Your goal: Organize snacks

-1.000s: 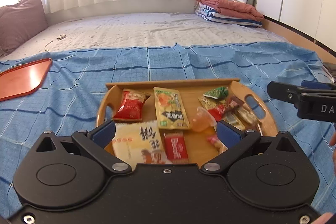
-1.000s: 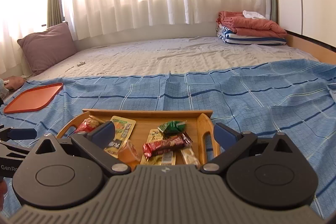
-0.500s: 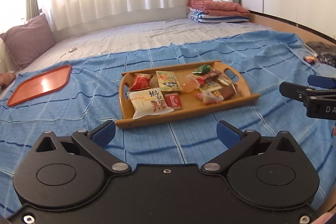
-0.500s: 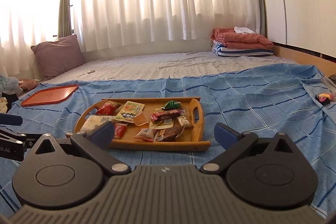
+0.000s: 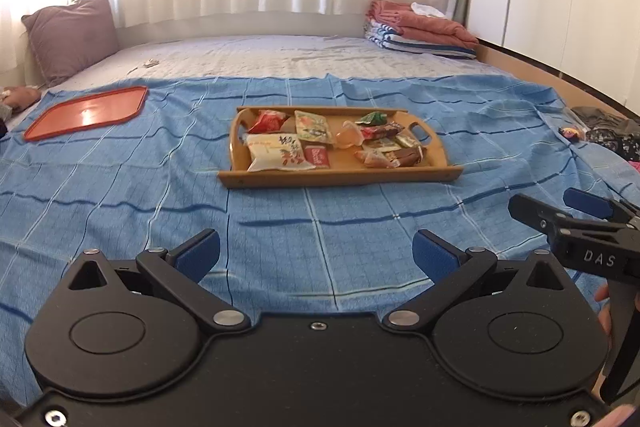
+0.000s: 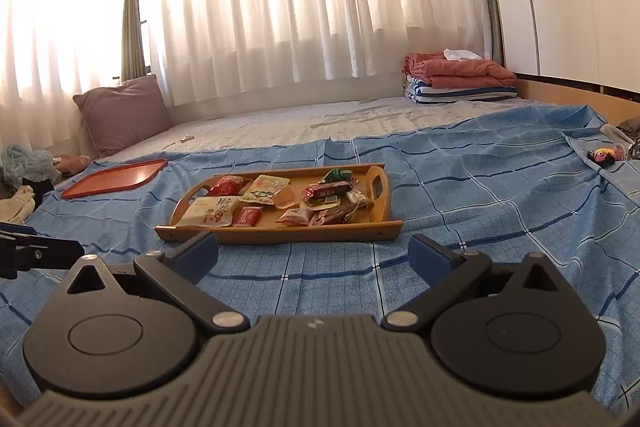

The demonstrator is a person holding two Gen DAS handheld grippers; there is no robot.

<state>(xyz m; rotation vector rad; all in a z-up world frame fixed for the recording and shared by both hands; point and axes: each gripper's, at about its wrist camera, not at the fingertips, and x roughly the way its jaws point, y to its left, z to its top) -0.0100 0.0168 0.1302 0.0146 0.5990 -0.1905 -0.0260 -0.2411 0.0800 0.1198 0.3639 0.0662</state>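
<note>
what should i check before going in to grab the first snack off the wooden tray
1. Left gripper open with nothing between its fingers: ok.
2. Right gripper open and holding nothing: ok.
3. Wooden tray lying flat on the blue sheet: ok.
4. Snacks lying apart enough for a clean pinch: not ok on the tray's right side, where several wrappers overlap; the big cream packet lies more apart.
5. Orange tray free to take snacks: ok, nothing lies on it.
6. Grippers within reach of the tray: cannot tell.

Left gripper (image 5: pixel 316 251) level, fingers (image 5: pixel 198 253) spread wide and empty, right gripper (image 6: pixel 314 253) alongside, likewise spread, holding nothing
</note>
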